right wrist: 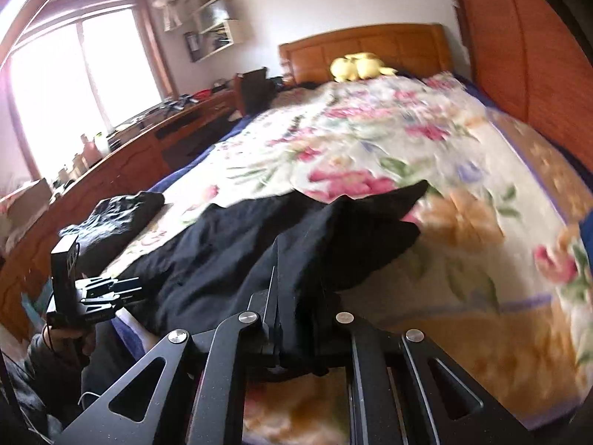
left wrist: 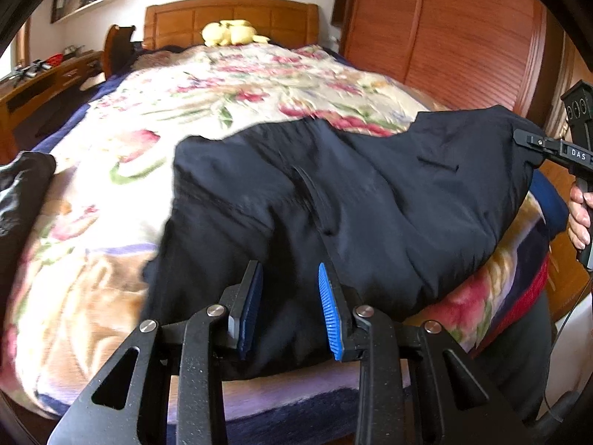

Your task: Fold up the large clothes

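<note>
A large black garment (left wrist: 370, 204) lies spread across the near end of a bed covered by a floral blanket (left wrist: 185, 111). My left gripper (left wrist: 289, 270) has its blue pads closed on a thick bunch of the garment's near edge. In the left wrist view my right gripper (left wrist: 526, 139) pinches the garment's right corner, lifted off the blanket. In the right wrist view the black cloth (right wrist: 229, 244) hangs bunched in my right gripper (right wrist: 292, 289), which is shut on it, and it hides one finger. My left gripper (right wrist: 129, 289) shows at the left there, at the garment's other end.
Another dark garment (right wrist: 115, 218) lies folded on the bed's left side. A yellow plush toy (left wrist: 231, 33) sits by the wooden headboard (left wrist: 229, 15). A wooden wardrobe (left wrist: 463, 37) stands along the right, a cluttered desk (right wrist: 129, 155) along the left. A person's hand (left wrist: 580, 218) holds the right gripper's handle.
</note>
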